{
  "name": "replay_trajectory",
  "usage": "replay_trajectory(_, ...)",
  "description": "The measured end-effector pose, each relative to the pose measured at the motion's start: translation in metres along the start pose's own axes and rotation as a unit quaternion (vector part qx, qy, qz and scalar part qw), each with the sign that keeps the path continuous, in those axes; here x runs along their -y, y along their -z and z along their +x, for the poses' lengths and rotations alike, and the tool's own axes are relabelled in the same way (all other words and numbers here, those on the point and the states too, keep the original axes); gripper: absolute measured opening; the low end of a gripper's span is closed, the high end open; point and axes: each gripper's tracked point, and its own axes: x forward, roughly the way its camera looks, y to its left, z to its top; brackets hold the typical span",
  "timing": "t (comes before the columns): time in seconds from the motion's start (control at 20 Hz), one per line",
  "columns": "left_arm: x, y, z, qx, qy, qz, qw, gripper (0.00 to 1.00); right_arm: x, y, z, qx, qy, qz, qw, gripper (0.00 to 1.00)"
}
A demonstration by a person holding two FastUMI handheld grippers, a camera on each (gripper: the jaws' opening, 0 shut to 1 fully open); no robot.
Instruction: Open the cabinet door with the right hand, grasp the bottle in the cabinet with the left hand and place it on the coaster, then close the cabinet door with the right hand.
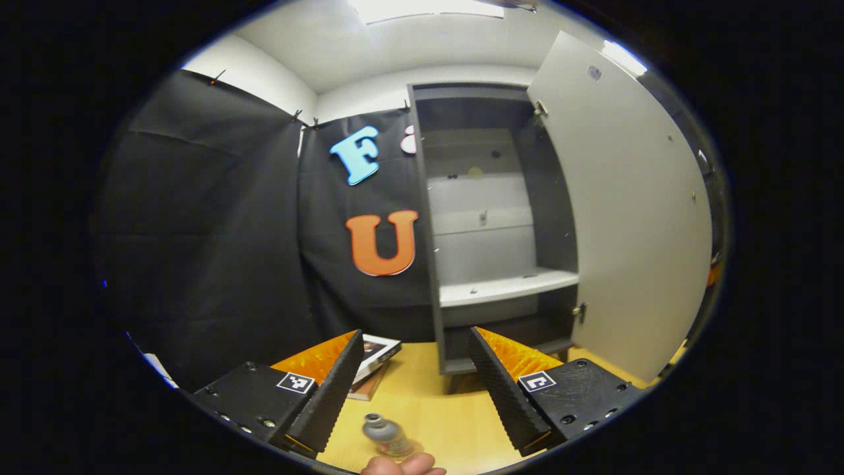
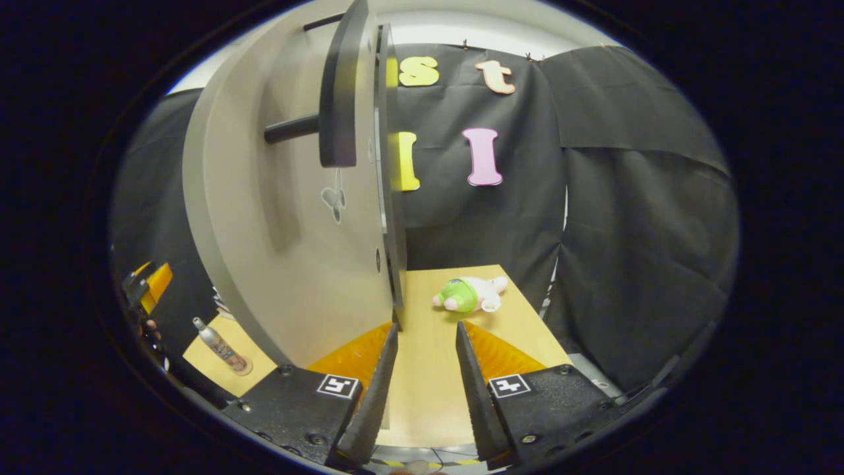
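Left gripper (image 1: 415,382) and right gripper (image 2: 425,376) gape, holding nothing.

Bottle (image 2: 221,346) on coaster (image 2: 245,367), left of door (image 2: 290,218).

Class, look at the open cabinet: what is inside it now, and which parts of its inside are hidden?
The cabinet holds no objects in view: only a bare pale shelf and the back panel. Its lowest compartment is dark, partly hidden behind the left gripper. The bottle stands outside, on the table.
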Motion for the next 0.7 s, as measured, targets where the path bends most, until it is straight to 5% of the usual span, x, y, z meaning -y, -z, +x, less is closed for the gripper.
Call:
replay_trajectory(0.15,0.039,-0.046,0.01,0.021,0.034,-0.006,0.999,0.96,0.011,-0.019,-0.019,0.028,0.013,-0.005,1.0,0.59)
replay_trajectory(0.45,0.077,-0.052,0.027,-0.009,0.085,-0.02,0.996,0.96,0.051,-0.084,-0.062,0.094,0.075,0.052,0.991,0.57)
replay_trajectory(0.7,0.078,-0.048,0.031,-0.019,0.092,-0.032,0.995,0.96,0.029,-0.093,-0.055,0.081,0.057,0.074,0.992,0.59)
